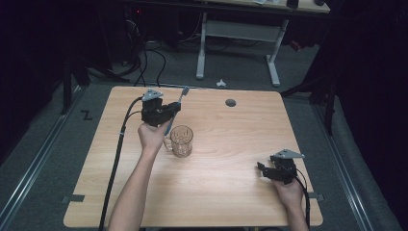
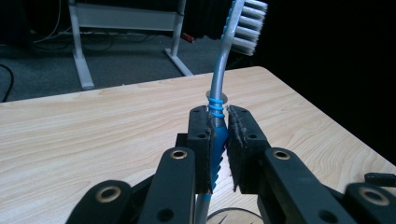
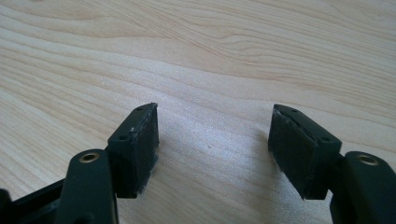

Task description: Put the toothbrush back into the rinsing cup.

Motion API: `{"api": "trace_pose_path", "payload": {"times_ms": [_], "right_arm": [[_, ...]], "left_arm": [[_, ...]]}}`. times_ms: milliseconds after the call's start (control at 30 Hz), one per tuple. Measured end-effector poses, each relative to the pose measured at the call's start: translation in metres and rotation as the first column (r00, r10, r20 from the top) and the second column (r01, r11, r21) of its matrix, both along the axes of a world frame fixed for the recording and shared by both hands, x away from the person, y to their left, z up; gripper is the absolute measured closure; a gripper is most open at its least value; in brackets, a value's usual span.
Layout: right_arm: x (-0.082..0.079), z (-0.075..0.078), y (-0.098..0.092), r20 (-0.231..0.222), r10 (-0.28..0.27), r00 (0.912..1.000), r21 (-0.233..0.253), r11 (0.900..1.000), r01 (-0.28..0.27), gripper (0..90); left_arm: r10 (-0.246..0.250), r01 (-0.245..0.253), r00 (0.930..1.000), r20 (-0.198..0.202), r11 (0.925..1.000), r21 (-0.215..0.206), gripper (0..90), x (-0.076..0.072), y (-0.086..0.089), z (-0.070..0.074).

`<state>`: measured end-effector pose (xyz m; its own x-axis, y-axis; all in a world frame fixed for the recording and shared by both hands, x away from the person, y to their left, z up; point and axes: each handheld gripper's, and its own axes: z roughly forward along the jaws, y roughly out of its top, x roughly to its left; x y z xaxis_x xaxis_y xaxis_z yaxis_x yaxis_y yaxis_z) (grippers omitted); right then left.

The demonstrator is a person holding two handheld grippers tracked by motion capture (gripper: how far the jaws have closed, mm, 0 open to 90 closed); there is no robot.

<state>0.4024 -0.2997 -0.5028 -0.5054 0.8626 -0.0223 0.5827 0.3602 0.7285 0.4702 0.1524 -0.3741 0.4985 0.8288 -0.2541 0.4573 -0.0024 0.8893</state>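
My left gripper (image 1: pixel 174 109) (image 2: pixel 218 135) is shut on the handle of a grey and blue toothbrush (image 1: pixel 182 97) (image 2: pixel 223 70), held in the air with the bristle head pointing up and away. Just below and to the right of that gripper stands a clear glass mug (image 1: pixel 181 140), its rim (image 2: pixel 231 216) at the bottom edge of the left gripper view. The toothbrush's lower end hangs near the mug's far rim. My right gripper (image 1: pixel 260 168) (image 3: pixel 212 140) rests low over the table's right front, open, with bare wood between its pads.
The wooden table (image 1: pixel 226 139) has a round grey hole (image 1: pixel 231 102) near its far edge. Beyond the table stand a white desk frame (image 1: pixel 238 41) and cables on a grey floor. A small white object (image 1: pixel 221 83) lies on the floor behind the table.
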Motion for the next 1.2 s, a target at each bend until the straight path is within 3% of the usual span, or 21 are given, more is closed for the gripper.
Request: {"api": "trace_pose_path", "payload": {"times_ms": [300, 767, 1200], "right_arm": [[0.0000, 0.0000, 0.0000, 0.000, 0.000, 1.0000, 0.000, 1.000, 0.000, 34.0], [0.0000, 0.0000, -0.0001, 0.000, 0.000, 1.0000, 0.001, 1.000, 0.000, 34.0], [0.0000, 0.0000, 0.0000, 0.000, 0.000, 1.0000, 0.001, 1.000, 0.000, 33.9]], "left_arm": [[-0.004, 0.004, 1.0000, 0.006, 0.9998, -0.017, 80.0, 0.0042, -0.0004, -0.0041], [-0.011, 0.011, 0.9999, 0.001, 0.9998, 0.014, 79.9, 0.0035, 0.0003, -0.0070], [-0.008, 0.008, 1.0000, 0.001, 1.0000, 0.001, 79.8, 0.0003, 0.0075, -0.0062]]}}
